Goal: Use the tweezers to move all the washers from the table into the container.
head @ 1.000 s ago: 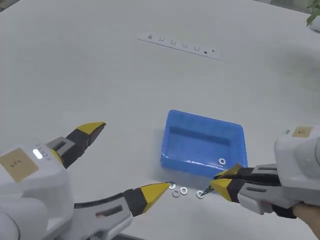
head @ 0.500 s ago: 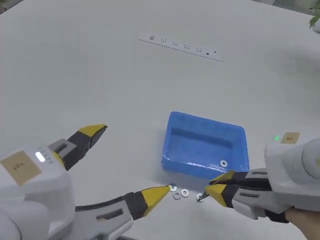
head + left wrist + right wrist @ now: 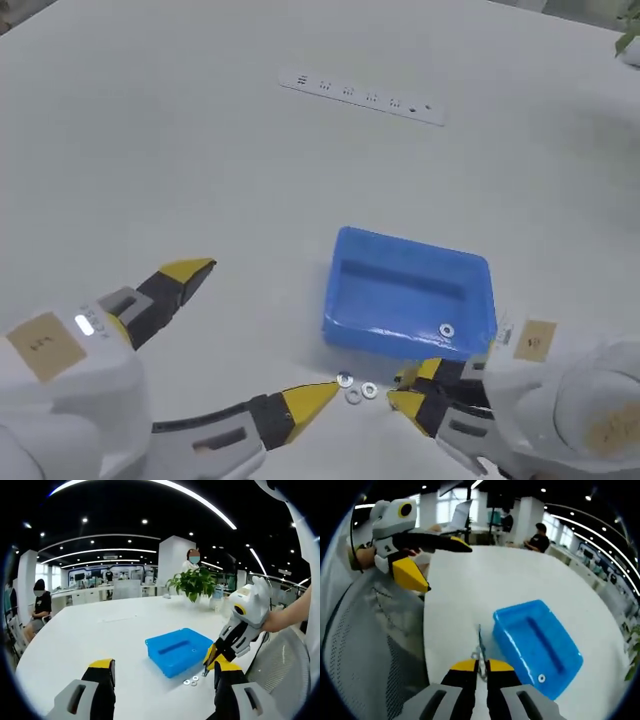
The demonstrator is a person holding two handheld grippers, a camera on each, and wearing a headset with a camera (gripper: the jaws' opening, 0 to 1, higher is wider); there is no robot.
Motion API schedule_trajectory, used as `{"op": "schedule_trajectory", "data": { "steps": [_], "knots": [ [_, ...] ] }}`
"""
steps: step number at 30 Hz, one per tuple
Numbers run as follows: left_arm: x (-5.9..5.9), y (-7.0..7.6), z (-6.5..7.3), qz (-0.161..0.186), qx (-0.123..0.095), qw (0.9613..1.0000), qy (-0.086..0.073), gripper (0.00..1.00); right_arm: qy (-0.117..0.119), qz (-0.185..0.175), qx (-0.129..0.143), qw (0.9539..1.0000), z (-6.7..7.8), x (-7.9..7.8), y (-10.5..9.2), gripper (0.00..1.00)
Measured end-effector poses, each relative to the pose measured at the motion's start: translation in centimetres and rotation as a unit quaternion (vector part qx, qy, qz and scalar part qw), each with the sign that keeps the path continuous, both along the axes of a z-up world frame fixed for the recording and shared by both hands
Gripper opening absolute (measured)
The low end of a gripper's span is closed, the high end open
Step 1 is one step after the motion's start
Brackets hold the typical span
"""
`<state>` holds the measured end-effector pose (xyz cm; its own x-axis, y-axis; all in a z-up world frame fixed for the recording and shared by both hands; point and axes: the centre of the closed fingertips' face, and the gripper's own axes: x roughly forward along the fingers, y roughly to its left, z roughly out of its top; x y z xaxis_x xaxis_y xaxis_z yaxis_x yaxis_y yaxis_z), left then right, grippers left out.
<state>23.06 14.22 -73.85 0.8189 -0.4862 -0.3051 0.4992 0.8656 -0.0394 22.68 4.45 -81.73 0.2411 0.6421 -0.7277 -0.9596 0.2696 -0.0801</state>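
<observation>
- Power strip: white, long, lay flat with its sockets up.
- Potted plant: green and leafy, stood far off in the left gripper view.
- Mesh chair: grey, close by.
- Seated person: dark top, at the left.
- Standing person: just behind the plant.
- Ceiling lights: round spots and curved strips, lit.

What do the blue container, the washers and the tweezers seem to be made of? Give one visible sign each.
Blue container: probably plastic, glossy; even colour, soft highlights on rounded rim.
Washers: likely metal; small silvery rings with glints.
Tweezers: seemingly metal; thin grey blades, too small to be sure.
</observation>
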Motion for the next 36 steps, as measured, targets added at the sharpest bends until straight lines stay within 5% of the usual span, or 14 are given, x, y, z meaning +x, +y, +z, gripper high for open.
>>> {"op": "schedule_trajectory", "data": {
  "steps": [2,6,12,17,20,27,33,36],
  "knots": [
    [0.0,-0.1,0.1,0.0,0.001,1.0,-0.001,0.82,0.012,-0.025,0.035,0.999,0.1,0.3,0.1,0.02],
    [0.0,-0.1,0.3,0.003,0.0,1.0,-0.001,0.81,0.062,-0.093,0.098,0.9889,0.4,1.4,-0.8,0.02],
    [0.0,-0.3,0.4,0.001,0.004,1.0,-0.001,0.81,0.073,-0.116,0.121,0.9832,2.0,2.1,-1.8,0.02],
    [0.0,-0.3,0.5,0.003,0.002,1.0,-0.002,0.81,0.11,-0.17,0.203,0.958,5.2,3.5,-2.1,0.02],
    [0.0,-0.3,0.6,0.003,0.001,1.0,-0.003,0.81,0.109,-0.187,0.231,0.9487,6.8,4.6,-2.4,0.02],
    [0.0,-0.2,0.5,0.002,0.001,1.0,-0.003,0.81,0.074,-0.214,0.244,0.9428,7.9,7.9,-3.3,0.03],
    [0.0,-0.1,0.5,0.004,0.002,1.0,-0.004,0.81,0.054,-0.24,0.224,0.9429,5.7,10.4,-3.7,0.03],
    [0.0,-0.1,0.5,0.005,0.002,1.0,-0.004,0.8,0.053,-0.24,0.208,0.9465,4.2,10.8,-3.5,0.03]
  ]
}}
